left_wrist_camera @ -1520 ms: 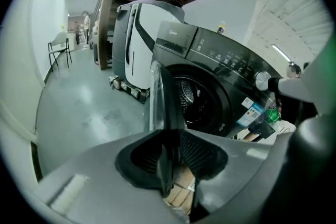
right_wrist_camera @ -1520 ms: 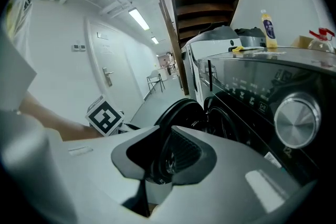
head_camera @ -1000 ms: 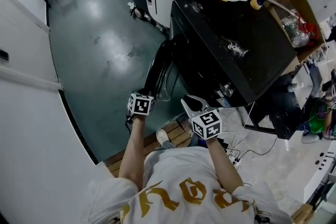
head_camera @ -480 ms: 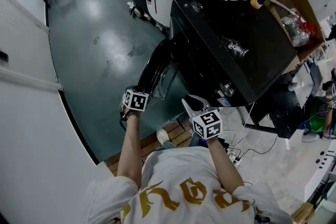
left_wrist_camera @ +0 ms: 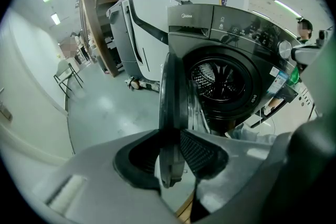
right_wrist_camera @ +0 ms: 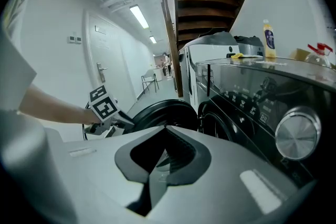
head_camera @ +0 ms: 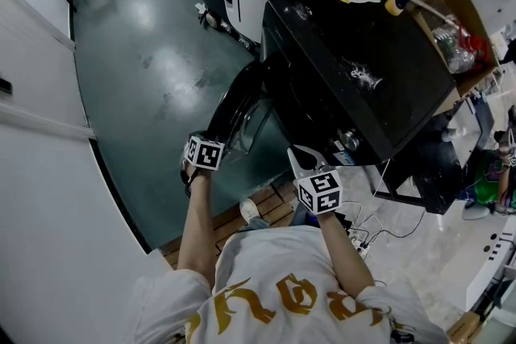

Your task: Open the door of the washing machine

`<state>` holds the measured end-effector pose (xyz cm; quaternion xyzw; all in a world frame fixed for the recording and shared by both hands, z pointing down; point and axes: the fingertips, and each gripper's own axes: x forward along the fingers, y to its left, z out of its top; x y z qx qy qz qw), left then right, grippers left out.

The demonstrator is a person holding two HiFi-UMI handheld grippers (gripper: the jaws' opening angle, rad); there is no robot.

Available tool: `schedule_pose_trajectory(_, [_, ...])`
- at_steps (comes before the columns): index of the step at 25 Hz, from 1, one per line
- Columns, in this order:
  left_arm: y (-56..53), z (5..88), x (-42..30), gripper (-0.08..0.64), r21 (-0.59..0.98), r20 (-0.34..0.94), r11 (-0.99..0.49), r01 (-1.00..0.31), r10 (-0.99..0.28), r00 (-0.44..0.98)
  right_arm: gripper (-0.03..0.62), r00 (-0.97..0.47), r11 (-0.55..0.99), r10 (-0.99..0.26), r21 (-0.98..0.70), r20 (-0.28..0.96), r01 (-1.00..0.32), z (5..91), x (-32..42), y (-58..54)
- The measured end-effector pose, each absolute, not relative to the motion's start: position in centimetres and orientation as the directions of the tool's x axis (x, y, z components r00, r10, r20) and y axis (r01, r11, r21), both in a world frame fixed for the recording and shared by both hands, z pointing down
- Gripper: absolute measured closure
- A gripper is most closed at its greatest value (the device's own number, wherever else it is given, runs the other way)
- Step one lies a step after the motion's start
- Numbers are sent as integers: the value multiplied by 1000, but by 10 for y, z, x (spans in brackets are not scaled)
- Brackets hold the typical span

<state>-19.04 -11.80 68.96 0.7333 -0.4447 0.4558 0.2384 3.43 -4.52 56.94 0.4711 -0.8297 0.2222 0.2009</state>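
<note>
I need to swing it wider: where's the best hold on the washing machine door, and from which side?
Grip the door by its free rim, the thin edge farthest from the drum. Come in edge-on, so one jaw lands on each face. The left gripper is clamped there that way.
</note>
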Motion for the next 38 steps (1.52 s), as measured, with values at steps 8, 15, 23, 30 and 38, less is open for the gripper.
schedule_pose_trajectory(8, [-120, 690, -193, 442, -57, 882, -492, -869, -432, 187, 571, -470, 452, -697, -176, 542, -874, 569, 36, -47])
schedule_pose_trajectory(15, [-120, 690, -192, 442, -57, 881, -494, -868, -434, 189, 571, -457, 441, -700, -172, 549, -881, 569, 44, -51])
schedule_pose_trajectory(23, [-118, 690, -191, 442, -56, 884, -491, -869, -428, 185, 571, -434, 415, -710, -168, 555, -894, 569, 56, -53])
schedule_pose_trajectory(30, [-118, 690, -191, 442, -56, 884, -491, -869, -429, 186, 571, -441, 414, -714, -179, 544, -892, 568, 53, -52])
schedule_pose_trajectory(38, [-118, 689, -190, 442, -53, 886, -491, -870, -425, 186, 571, -434, 406, -720, -178, 541, -896, 566, 55, -52])
